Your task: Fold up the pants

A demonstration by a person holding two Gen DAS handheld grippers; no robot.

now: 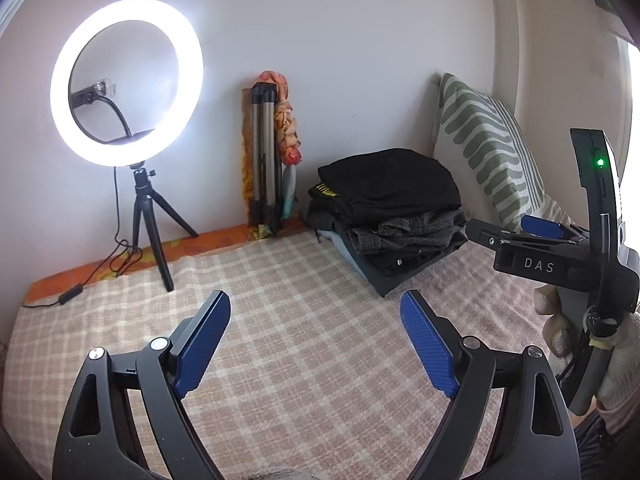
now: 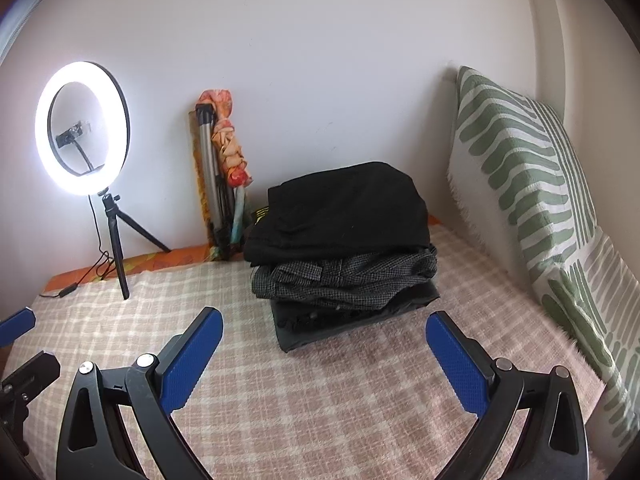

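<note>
A stack of folded pants [image 1: 390, 216] lies on the checked bedspread [image 1: 304, 360] near the wall; black pants on top, grey tweed below, dark ones at the bottom. It also shows in the right wrist view [image 2: 344, 252]. My left gripper [image 1: 316, 308] is open and empty above the bedspread, short of the stack. My right gripper [image 2: 324, 322] is open and empty, just in front of the stack. The right gripper's body [image 1: 560, 256] shows at the right of the left wrist view, held by a gloved hand.
A lit ring light on a small tripod [image 1: 128, 80] stands at the left by the wall, its cable trailing on the bed. A folded tripod with an orange cloth [image 1: 272, 152] leans on the wall. A green-striped pillow [image 2: 532, 200] stands on the right.
</note>
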